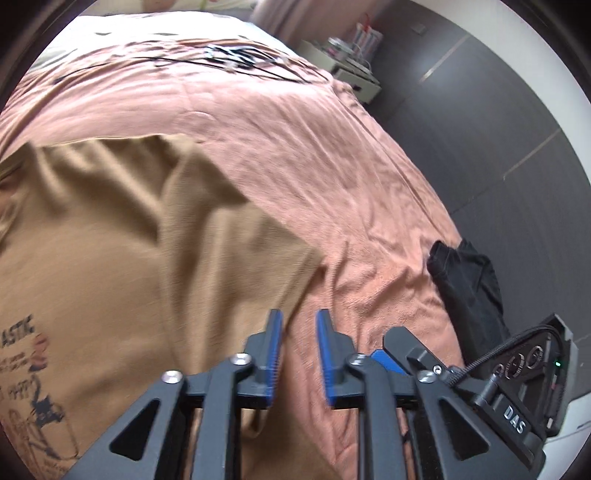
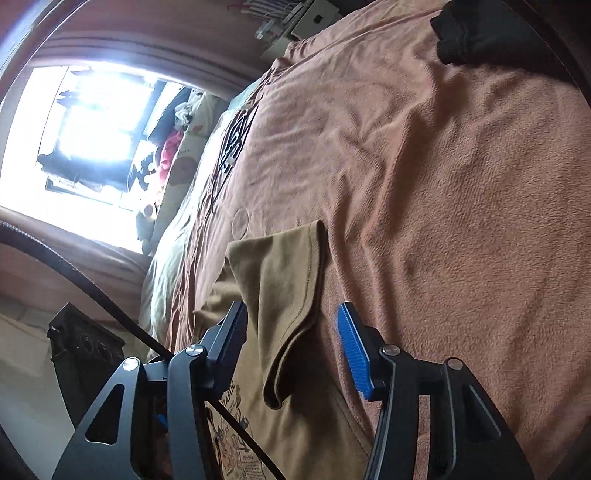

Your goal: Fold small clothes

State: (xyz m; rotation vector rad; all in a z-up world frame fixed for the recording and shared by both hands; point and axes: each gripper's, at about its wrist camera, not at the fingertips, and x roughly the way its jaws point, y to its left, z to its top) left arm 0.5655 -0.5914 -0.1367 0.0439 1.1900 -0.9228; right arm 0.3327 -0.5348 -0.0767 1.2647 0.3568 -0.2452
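Observation:
A tan T-shirt (image 1: 129,240) with a cartoon print (image 1: 33,369) lies spread on a salmon bedspread (image 1: 295,147). My left gripper (image 1: 299,317) hovers over the shirt's right edge, its blue pads a small way apart with nothing held between them. In the right wrist view, the shirt's sleeve (image 2: 280,266) with its hemmed cuff lies between the wide-open fingers of my right gripper (image 2: 291,317), and neither pad touches the cloth. The right gripper's body (image 1: 517,369) shows at the lower right of the left wrist view.
A black garment (image 1: 469,288) lies bunched near the bed's edge, also seen as a black garment (image 2: 465,33) at the top. Tangled cables (image 1: 229,59) rest at the far end of the bed. A white nightstand (image 1: 347,62) stands on dark floor (image 1: 480,110). A bright window (image 2: 85,122) is at left.

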